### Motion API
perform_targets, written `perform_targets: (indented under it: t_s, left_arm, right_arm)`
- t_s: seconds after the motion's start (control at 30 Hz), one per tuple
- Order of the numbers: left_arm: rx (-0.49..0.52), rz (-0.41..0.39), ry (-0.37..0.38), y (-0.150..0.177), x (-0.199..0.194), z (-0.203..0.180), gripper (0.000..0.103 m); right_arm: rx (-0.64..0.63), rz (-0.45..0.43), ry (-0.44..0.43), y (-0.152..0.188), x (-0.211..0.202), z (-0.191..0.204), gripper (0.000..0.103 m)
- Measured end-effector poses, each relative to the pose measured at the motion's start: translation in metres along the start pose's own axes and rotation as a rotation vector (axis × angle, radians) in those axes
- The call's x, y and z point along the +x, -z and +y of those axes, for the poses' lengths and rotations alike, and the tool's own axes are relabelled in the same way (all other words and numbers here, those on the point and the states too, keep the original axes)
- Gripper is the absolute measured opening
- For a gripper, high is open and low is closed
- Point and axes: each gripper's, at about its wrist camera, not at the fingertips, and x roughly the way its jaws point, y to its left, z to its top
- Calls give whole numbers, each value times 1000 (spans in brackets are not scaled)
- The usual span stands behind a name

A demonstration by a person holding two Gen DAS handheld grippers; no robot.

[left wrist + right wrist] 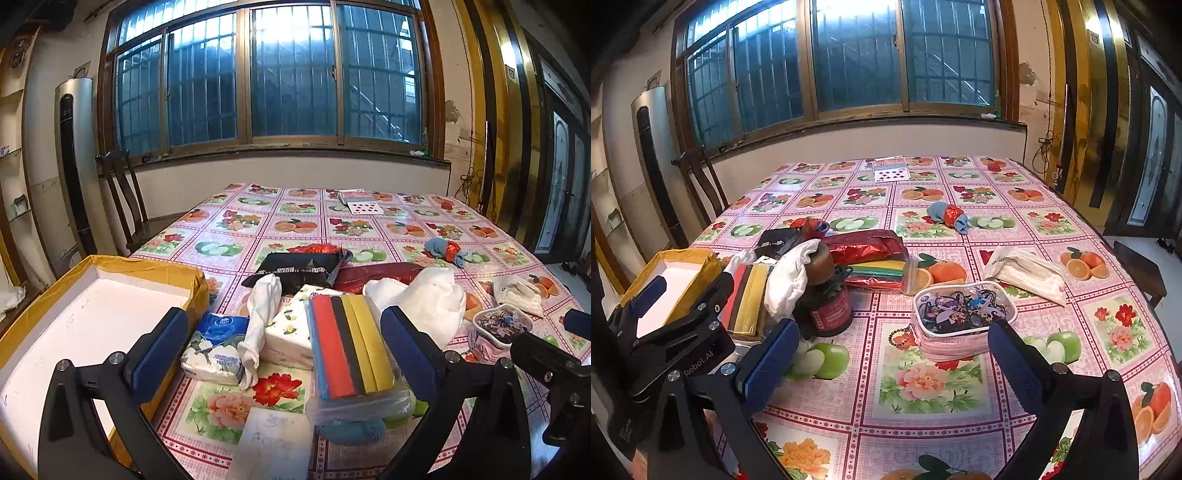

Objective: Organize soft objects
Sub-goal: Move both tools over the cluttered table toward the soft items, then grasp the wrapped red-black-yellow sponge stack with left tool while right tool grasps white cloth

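My left gripper hangs open above a heap of soft things. Beneath it lie a bagged pack of red, black and yellow cloths, a white sock, tissue packs and a white cloth. An open yellow-rimmed box with a white inside stands to its left. My right gripper is open too, low over the tablecloth, just short of a pink pouch with a clear top. Nothing is between either pair of fingers.
A black bottle with a tape roll on top stands by the heap. Farther back lie a red shiny bag, a rainbow cloth pack, a white bag, a blue-and-red toy and playing cards. A chair stands at the table's left.
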Motion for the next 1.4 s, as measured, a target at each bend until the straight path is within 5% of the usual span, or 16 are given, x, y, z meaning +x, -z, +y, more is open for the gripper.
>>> perform_targets:
  t_s: [0.2, 0.83, 1.03, 1.4]
  left_arm:
    - [31, 56, -47, 4, -3, -3, 103]
    - [3, 198, -14, 11, 4, 11, 103]
    - [-125, 377, 171, 2, 18, 39, 103]
    - [-189, 611, 264, -15, 43, 40, 103]
  right_arm:
    - [-11, 23, -9, 0, 1, 2, 103]
    - [-68, 89, -23, 7, 10, 6, 103]
    - [-96, 198, -107, 2, 28, -7, 103]
    - [7, 312, -336, -13, 45, -15, 103]
